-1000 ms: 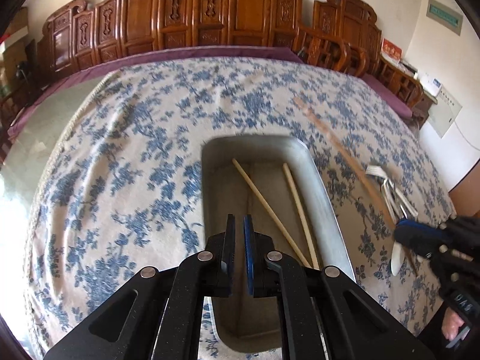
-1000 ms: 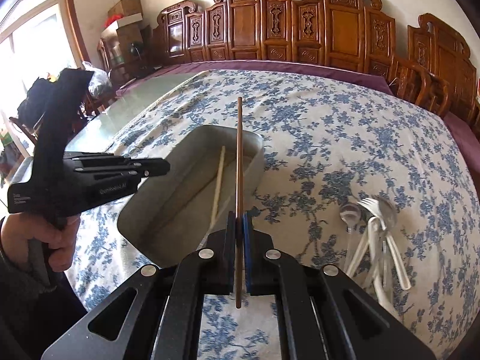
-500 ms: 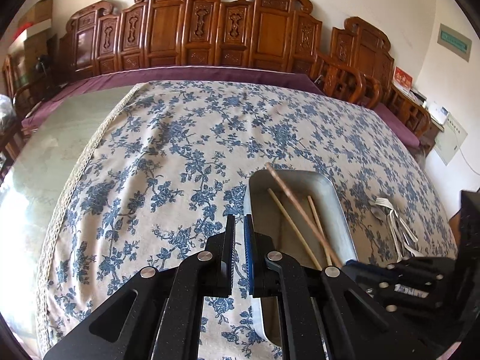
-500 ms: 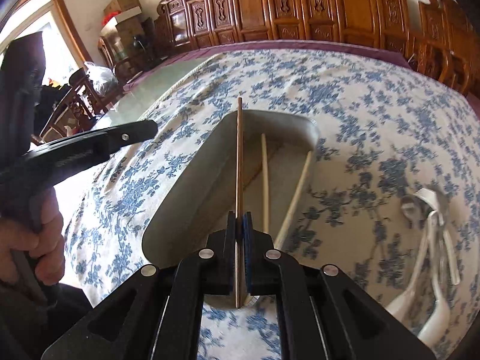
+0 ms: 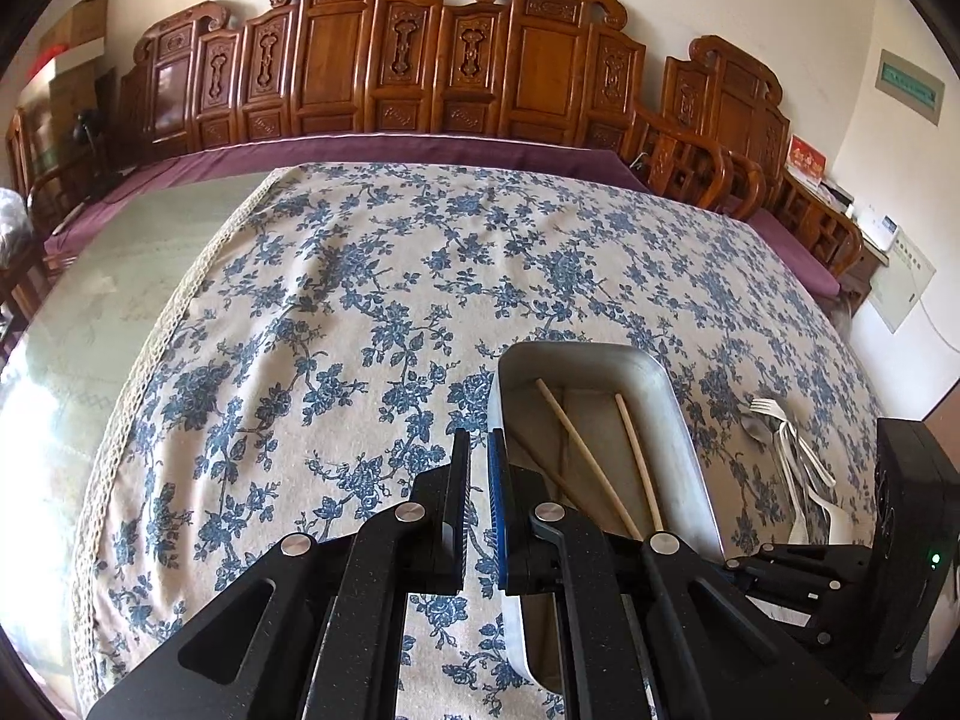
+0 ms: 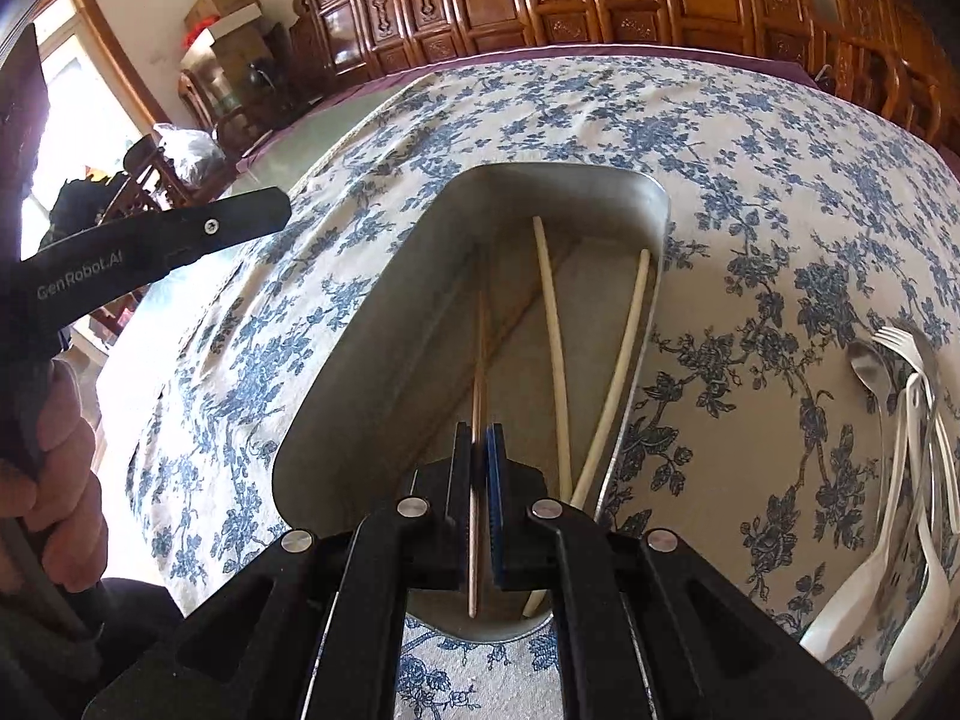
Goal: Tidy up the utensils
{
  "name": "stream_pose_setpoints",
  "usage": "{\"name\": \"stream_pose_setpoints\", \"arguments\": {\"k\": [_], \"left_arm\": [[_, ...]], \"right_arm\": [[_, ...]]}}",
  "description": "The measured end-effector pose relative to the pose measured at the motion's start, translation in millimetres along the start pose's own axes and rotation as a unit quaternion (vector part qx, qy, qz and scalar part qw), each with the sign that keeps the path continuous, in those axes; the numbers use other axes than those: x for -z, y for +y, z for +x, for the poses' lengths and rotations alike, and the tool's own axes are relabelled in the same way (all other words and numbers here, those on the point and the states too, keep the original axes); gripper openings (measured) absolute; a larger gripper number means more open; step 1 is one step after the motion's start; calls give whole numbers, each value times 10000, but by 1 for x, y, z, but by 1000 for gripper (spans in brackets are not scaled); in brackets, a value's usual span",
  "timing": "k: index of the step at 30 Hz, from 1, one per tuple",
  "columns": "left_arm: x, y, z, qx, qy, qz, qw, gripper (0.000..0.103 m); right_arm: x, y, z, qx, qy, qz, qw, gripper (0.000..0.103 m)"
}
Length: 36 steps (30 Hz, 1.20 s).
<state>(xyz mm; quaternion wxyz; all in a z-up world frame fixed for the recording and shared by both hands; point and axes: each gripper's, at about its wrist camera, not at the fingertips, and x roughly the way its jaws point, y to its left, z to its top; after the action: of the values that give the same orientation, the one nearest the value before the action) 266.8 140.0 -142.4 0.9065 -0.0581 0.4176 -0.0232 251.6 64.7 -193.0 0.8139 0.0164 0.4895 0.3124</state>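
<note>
Lowering a brown chopstick point(image 6: 478, 360) into the metal tray point(image 6: 654, 252), the right gripper point(image 6: 479, 480) has its jaws pinched on it; next comes release beside the two pale chopsticks point(image 6: 555, 330). Left gripper point(image 5: 479, 480) — jaws narrow, empty. Forks and spoons point(image 6: 906, 420) wait on the floral-clothed bench point(image 5: 360, 300) — carved chairs point(image 5: 420, 60) behind.

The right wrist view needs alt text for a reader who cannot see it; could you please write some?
The right gripper, shut on a brown chopstick, holds it over a metal tray where two pale chopsticks lie. The tray sits on a blue floral tablecloth, with forks and white spoons piled to its right.
</note>
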Motion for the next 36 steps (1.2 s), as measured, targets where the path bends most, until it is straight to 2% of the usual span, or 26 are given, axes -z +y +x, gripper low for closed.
{"name": "stream_pose_setpoints", "arguments": {"k": [6,9,13,15,18,21,23,24,29,36], "left_arm": [[0,-4,0,11,1,13,10000,5],[0,-12,-3,76,-29,57,10000,5],[2,-30,-7,216,-103,177,9996,20],[2,-42,-8,307,-113,263,9991,20],[5,-59,-9,455,-103,377,9982,21],[10,-81,-10,561,-80,572,9968,22],[13,-93,-10,620,-70,664,9958,22],[15,-101,-10,654,-62,724,9952,22],[26,-133,-8,851,-45,969,9916,22],[46,-168,4,962,69,1261,9873,22]], "right_arm": [[-1,-13,-32,-251,-408,80,9988,9],[1,-31,-67,15,-717,-59,9974,9],[9,-68,-106,547,-916,-44,9943,9],[18,-90,-124,874,-949,-21,9916,9],[32,-115,-138,1136,-924,78,9892,9],[46,-134,-144,1336,-922,174,9866,10],[56,-146,-146,1393,-918,247,9857,18],[61,-152,-147,1446,-911,257,9850,20],[77,-175,-147,1594,-901,228,9828,21],[77,-206,-137,1610,-946,339,9818,21]]}}
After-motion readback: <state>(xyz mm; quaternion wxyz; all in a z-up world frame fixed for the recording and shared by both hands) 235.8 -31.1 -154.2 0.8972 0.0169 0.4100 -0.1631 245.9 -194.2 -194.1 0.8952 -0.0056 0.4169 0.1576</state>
